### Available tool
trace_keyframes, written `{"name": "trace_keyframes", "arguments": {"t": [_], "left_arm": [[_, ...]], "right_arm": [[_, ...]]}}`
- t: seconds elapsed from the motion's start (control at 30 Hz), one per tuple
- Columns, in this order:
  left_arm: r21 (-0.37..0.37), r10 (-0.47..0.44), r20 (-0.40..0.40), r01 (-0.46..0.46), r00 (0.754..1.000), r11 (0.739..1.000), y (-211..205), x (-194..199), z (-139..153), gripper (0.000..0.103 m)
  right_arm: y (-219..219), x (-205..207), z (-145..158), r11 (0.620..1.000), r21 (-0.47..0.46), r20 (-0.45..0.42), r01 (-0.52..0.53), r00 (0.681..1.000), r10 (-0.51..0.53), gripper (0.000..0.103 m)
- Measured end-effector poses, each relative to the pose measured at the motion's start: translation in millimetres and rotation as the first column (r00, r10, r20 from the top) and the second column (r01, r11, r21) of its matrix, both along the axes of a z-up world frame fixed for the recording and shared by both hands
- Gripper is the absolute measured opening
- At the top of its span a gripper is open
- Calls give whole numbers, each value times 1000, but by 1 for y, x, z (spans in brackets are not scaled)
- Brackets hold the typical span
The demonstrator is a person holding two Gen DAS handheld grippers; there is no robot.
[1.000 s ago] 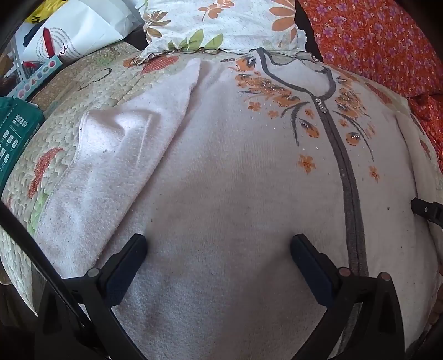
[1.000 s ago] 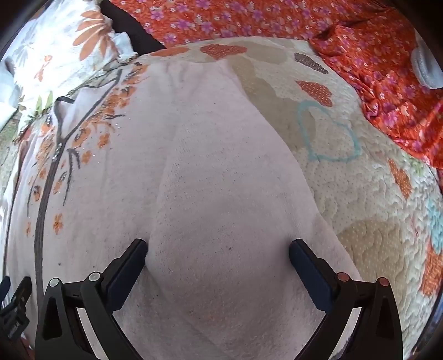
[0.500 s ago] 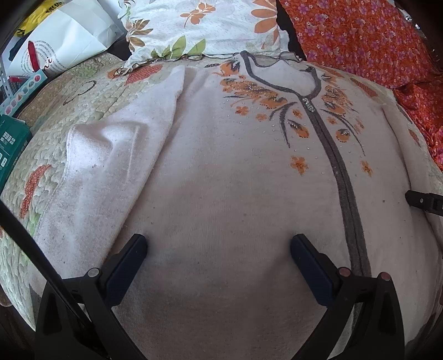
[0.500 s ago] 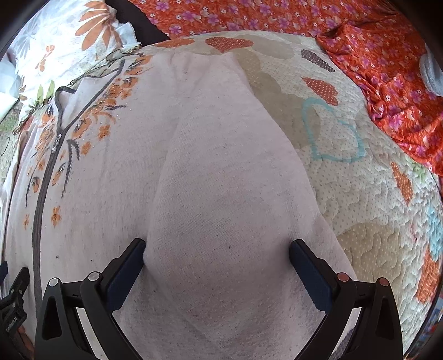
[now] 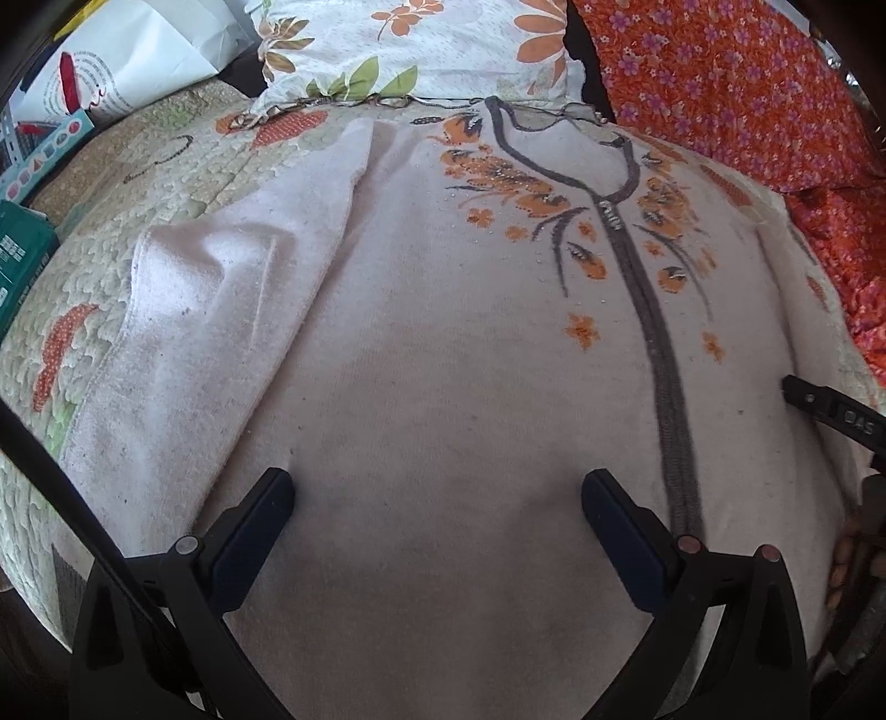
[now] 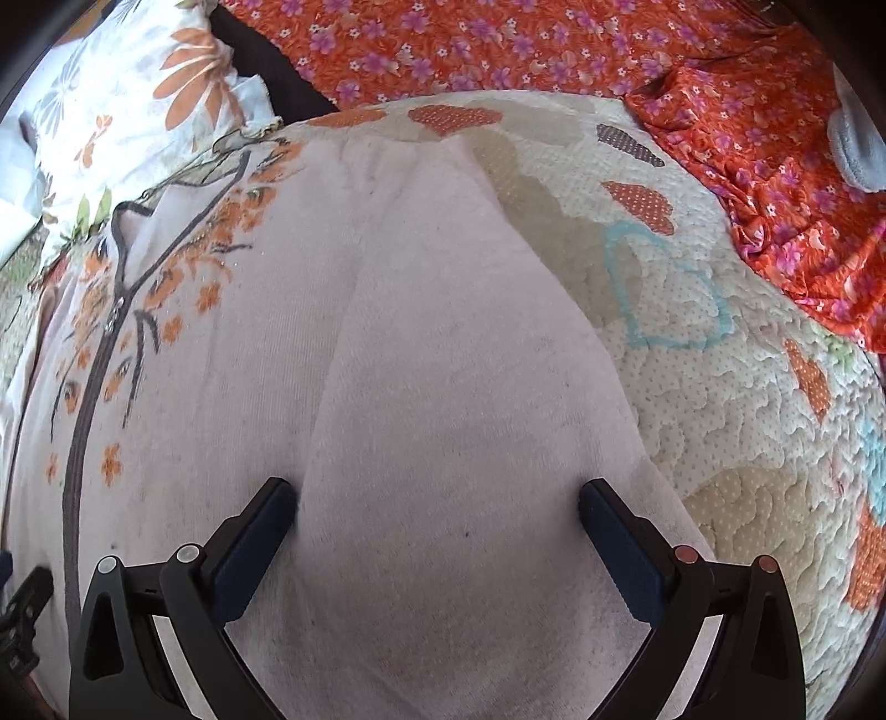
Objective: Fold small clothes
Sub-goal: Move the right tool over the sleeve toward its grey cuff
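A pale pink zip-front top point(image 5: 443, 343) with orange flower embroidery and a grey zipper point(image 5: 662, 354) lies spread flat on a quilted bed cover point(image 5: 138, 183). Its left sleeve point(image 5: 188, 332) lies beside the body. My left gripper point(image 5: 437, 493) hovers open over the lower left front, nothing between its fingers. In the right wrist view the same top point(image 6: 221, 360) shows its right sleeve point(image 6: 470, 387) running toward me. My right gripper point(image 6: 437, 498) is open, its fingers straddling that sleeve. The right gripper's tip point(image 5: 830, 412) shows at the left view's right edge.
A flowered pillow point(image 5: 421, 44) lies beyond the collar. Orange flowered fabric point(image 6: 554, 50) is bunched along the far and right sides. Boxes and a white bag point(image 5: 127, 61) sit off the bed's left edge. Bare quilt point(image 6: 720, 415) lies right of the sleeve.
Both grippers have drawn back slightly toward the hem, so more of the top shows. Both stay open and the garment has not shifted.
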State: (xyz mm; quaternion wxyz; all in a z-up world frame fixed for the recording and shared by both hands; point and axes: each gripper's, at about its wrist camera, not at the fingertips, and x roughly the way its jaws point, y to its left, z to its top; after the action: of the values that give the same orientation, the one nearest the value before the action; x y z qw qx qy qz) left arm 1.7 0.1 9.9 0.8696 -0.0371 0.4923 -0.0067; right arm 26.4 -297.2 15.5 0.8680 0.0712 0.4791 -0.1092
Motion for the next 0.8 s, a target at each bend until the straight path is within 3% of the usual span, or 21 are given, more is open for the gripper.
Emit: {"name": "trace_keyframes", "arguments": {"t": [0.13, 0.53, 0.67, 0.8], "left_arm": [[-75, -35, 9, 36, 999, 997, -3, -7, 8, 103], [-82, -104, 77, 111, 992, 990, -28, -24, 32, 103], [-88, -110, 117, 120, 987, 989, -27, -31, 46, 103], [-87, -100, 149, 113, 984, 990, -16, -38, 62, 103]], "right_arm": [[-1, 9, 0, 1000, 21, -36, -1, 999, 2, 103], [1, 7, 1, 1000, -7, -77, -20, 997, 20, 103], [11, -10, 14, 998, -25, -24, -54, 998, 53, 95], [15, -33, 27, 996, -44, 62, -73, 995, 76, 93]]}}
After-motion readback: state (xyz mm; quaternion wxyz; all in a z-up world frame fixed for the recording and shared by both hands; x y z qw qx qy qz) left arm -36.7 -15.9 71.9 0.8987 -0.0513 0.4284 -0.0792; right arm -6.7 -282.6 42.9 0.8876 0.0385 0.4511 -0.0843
